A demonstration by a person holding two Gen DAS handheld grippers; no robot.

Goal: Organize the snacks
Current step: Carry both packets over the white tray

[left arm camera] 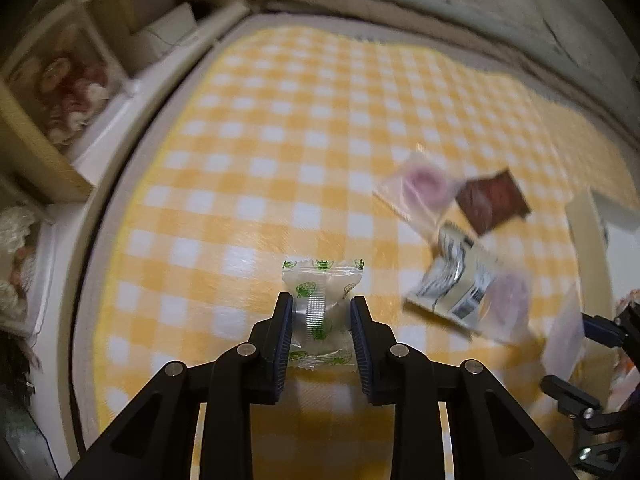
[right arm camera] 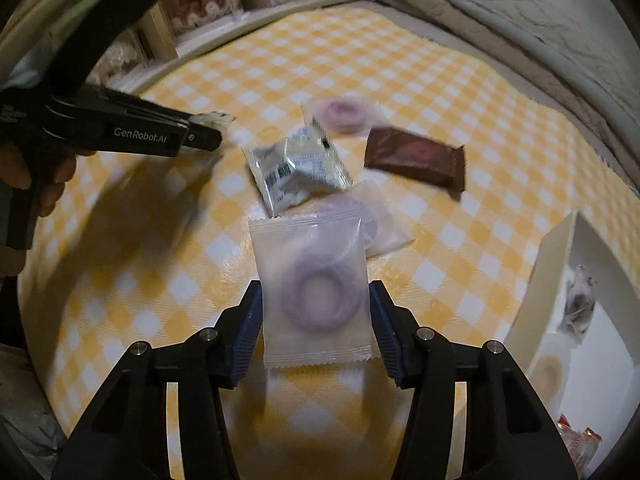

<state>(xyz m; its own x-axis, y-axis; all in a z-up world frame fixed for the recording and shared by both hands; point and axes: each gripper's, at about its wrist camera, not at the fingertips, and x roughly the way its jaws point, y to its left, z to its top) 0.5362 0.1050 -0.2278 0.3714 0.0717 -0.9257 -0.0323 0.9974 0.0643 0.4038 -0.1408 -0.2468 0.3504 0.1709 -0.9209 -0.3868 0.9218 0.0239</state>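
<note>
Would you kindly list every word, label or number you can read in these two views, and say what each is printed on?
"GenRobot.AI": white lettering on the side of the left gripper, seen from the right wrist view.
Silver packet: a barcode and dark print, too blurred to read.
Brown packet: print blurred, unreadable.
Clear candy wrapper: green pictures only, no legible words.
Nothing else is readable.
</note>
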